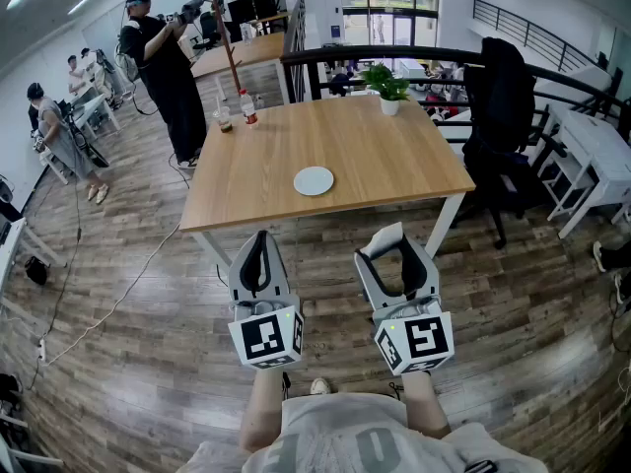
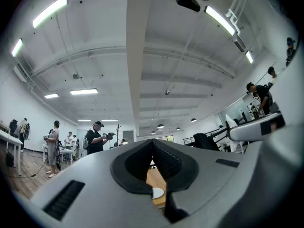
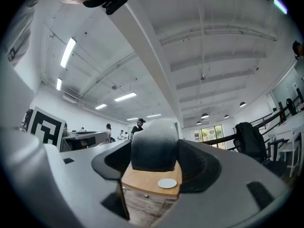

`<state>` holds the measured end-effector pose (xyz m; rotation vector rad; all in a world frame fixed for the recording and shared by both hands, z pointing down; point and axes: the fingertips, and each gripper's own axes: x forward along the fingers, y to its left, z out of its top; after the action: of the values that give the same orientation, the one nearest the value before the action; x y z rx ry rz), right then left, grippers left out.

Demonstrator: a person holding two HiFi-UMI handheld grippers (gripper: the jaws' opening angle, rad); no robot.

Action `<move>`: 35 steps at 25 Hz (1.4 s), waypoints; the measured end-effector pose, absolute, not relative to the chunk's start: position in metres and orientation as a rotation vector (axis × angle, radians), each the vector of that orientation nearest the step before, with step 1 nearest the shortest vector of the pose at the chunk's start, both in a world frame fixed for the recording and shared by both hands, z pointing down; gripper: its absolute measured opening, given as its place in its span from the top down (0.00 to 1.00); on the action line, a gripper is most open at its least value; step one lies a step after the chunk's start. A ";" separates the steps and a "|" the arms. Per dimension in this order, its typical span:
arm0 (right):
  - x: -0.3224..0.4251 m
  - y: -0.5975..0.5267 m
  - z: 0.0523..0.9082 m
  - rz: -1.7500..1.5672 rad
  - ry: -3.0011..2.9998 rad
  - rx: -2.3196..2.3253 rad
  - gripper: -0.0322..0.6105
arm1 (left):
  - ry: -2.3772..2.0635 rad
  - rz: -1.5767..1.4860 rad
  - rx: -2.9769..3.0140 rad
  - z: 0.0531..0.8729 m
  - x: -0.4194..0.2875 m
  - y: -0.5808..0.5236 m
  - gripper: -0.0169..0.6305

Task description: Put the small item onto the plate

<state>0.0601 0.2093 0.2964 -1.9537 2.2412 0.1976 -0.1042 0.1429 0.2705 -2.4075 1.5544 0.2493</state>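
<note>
A small white plate (image 1: 314, 180) lies near the middle of a wooden table (image 1: 394, 161), and both gripper views catch it too (image 2: 157, 192) (image 3: 167, 183). Both grippers hover over the floor, short of the table's near edge. My right gripper (image 1: 390, 242) holds a pale, rounded small item (image 1: 383, 238) that fills the gap between its jaws (image 3: 154, 146). My left gripper (image 1: 260, 236) is beside it on the left, its jaws meeting at the tips with nothing in them.
A potted plant (image 1: 390, 92) stands at the table's far edge, with a bottle (image 1: 247, 106) and a cup (image 1: 224, 119) at its far left corner. A black chair draped with a jacket (image 1: 501, 106) is on the right. People stand at the left, and a railing runs behind.
</note>
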 end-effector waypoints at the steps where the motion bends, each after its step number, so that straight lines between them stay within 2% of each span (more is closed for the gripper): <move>1: 0.058 0.207 0.298 0.193 2.241 -1.955 0.47 | 1.560 0.255 -2.404 0.271 -0.107 0.141 0.96; 35: 0.004 0.133 0.322 0.131 2.123 -2.121 0.47 | 1.558 0.339 -2.531 0.305 -0.198 0.046 0.96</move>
<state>0.0036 0.1331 0.3220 -2.1214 2.1233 0.1308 -0.1975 0.0464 0.3047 -2.5306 1.5578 0.3391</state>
